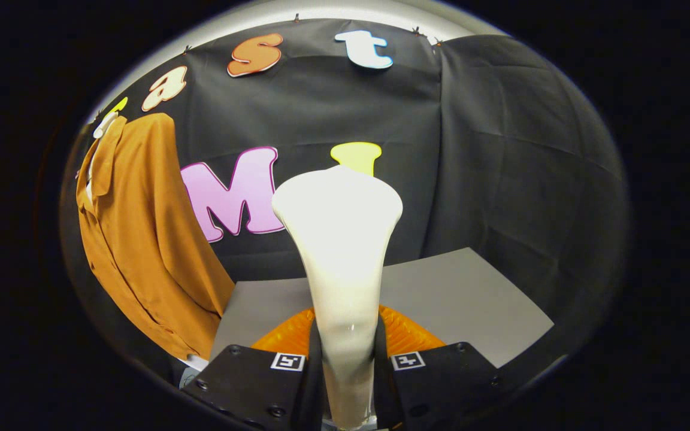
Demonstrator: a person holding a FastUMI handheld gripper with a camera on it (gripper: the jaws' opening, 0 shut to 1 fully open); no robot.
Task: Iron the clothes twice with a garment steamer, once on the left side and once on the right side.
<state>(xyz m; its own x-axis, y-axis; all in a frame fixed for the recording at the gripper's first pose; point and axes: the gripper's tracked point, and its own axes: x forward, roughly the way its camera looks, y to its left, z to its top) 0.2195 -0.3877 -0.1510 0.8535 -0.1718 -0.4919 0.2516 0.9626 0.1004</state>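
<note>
A cream-white garment steamer stands upright between my fingers, its wide head flaring out above and beyond them. My gripper is shut on the steamer's narrow handle, one finger pressing each side. An orange, ridged part of the steamer's base shows just behind the handle. A rust-orange shirt with a collar hangs on a hanger against the black cloth wall, well to the left of the steamer and apart from its head.
A grey tabletop lies beyond the fingers, reaching to the right. The black cloth wall closes off the back and right side. A pale hanger tip shows at the shirt's collar.
</note>
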